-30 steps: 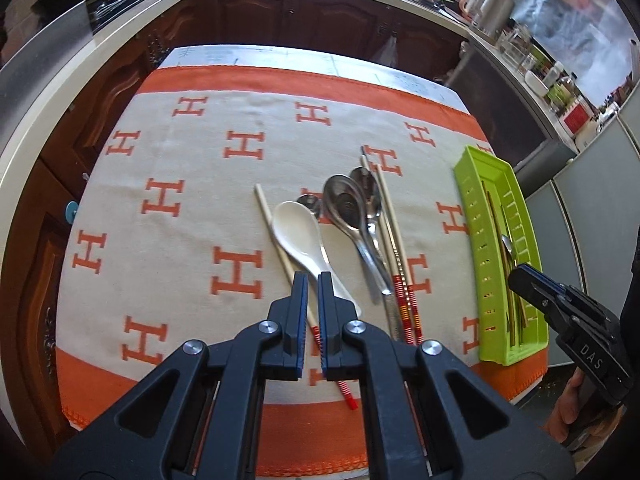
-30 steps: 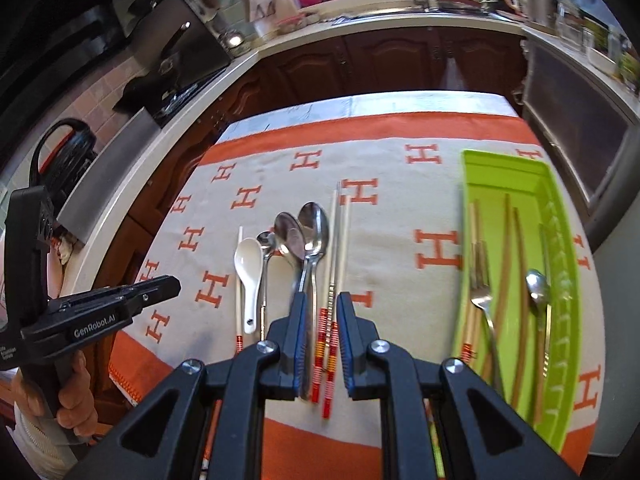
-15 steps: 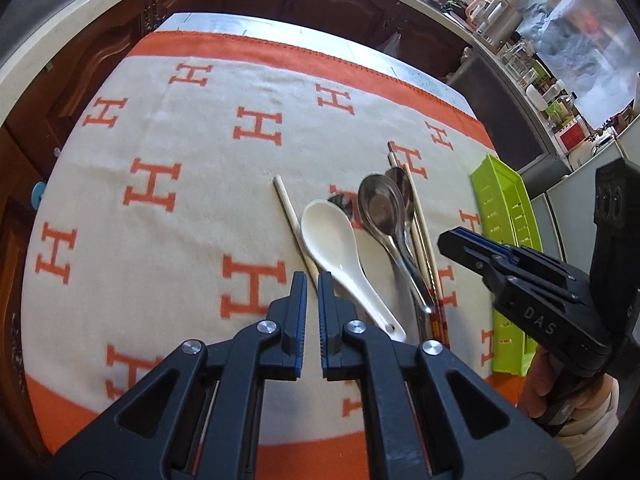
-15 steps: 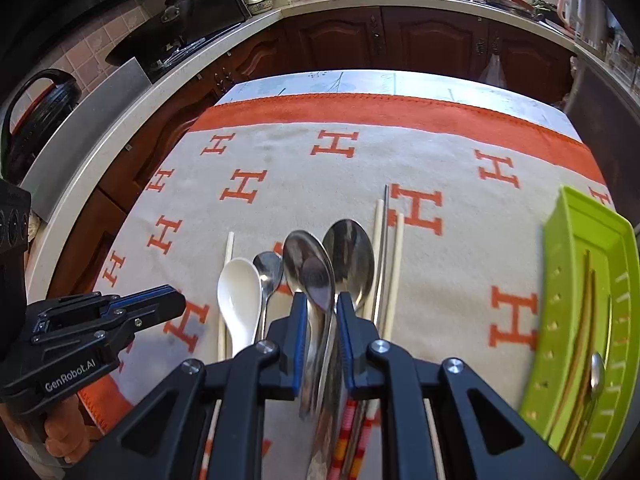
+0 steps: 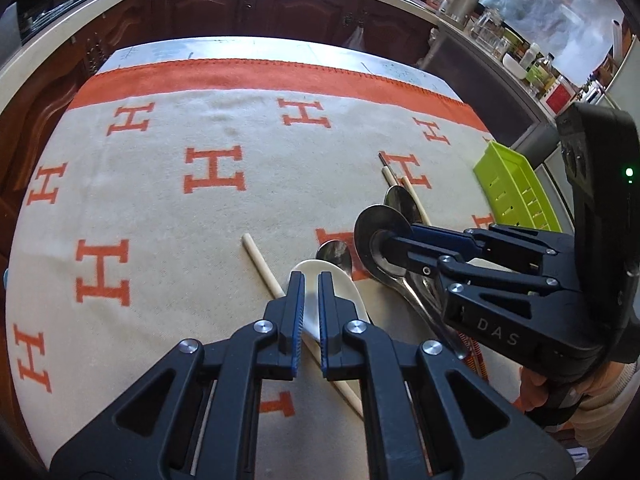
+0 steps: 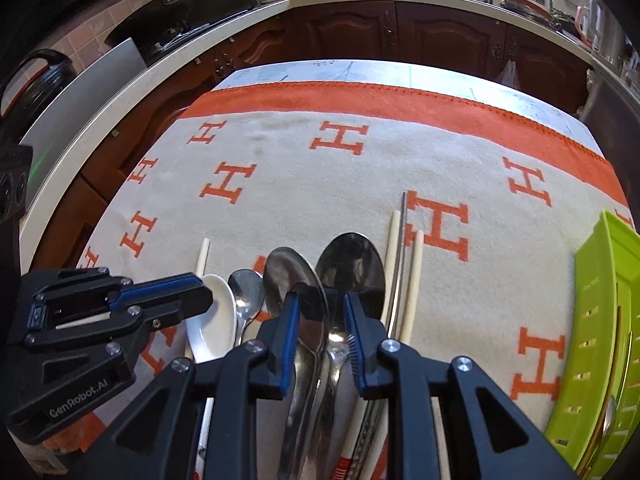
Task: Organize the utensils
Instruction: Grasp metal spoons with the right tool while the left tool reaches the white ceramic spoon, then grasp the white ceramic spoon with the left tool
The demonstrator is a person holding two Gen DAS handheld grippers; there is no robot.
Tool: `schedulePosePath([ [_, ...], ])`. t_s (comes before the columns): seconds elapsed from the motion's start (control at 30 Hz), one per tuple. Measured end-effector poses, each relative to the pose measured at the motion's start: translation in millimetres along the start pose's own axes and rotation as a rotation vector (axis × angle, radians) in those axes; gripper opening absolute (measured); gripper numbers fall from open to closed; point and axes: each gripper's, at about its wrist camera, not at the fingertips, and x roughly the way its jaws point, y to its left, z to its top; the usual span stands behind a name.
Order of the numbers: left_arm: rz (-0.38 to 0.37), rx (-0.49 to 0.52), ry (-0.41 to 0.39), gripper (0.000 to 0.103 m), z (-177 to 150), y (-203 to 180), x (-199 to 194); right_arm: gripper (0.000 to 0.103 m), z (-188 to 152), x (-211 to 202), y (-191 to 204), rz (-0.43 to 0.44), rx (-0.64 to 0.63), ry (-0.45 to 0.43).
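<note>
A white ceramic spoon lies on the H-patterned cloth, and my left gripper hovers shut just over its bowl with nothing between the pads. Beside the spoon are a small metal spoon and two large metal spoons. My right gripper is low over those two large spoons. Its jaws are opening, with the spoons' necks below the gap and neither pad pressing on them. In the left wrist view the right gripper covers one large spoon's bowl.
A wooden chopstick lies left of the white spoon, and more chopsticks lie right of the spoons. A lime-green slotted tray with utensils in it stands at the cloth's right edge. Dark cabinets and a counter ring the table.
Both grippers have dropped toward the utensils. The left one now sits over the white spoon. The right one has reached the two large spoons and its jaws have widened a little.
</note>
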Motion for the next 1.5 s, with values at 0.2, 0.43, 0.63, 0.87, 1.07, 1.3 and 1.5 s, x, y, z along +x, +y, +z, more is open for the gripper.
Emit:
schedulePosePath([
  [0.2,-0.017,0.015,-0.014,0.003,2,1,1,0.007,-3,1,0,0.029,0.013,-0.015],
  [0.43,-0.026,0.022,-0.047,0.046,0,5,-9,0.003,-6,-9,1,0.054,0.027,-0.023],
  [0.63,-0.035,0.041,-0.068,0.044,1,5,-7,0.003,-11,-25,-1,0.082,0.051,-0.046],
  [0.87,-0.035,0.098,-0.039,0.037,-2,0,4,0.003,-16,-38,-3,0.101,0.062,-0.068],
  [1.07,-0.055,0.086,-0.052,0.032,-5,7,6,0.003,-24,-37,-7,0.116,0.092,-0.056],
  [1.3,-0.044,0.185,-0.072,0.019,-15,-8,7,0.003,-35,-39,-15,0.119,0.128,-0.048],
  [1.5,-0.047,0.179,-0.102,0.004,-25,-16,9,0.004,-47,-38,-16,0.128,0.152,-0.028],
])
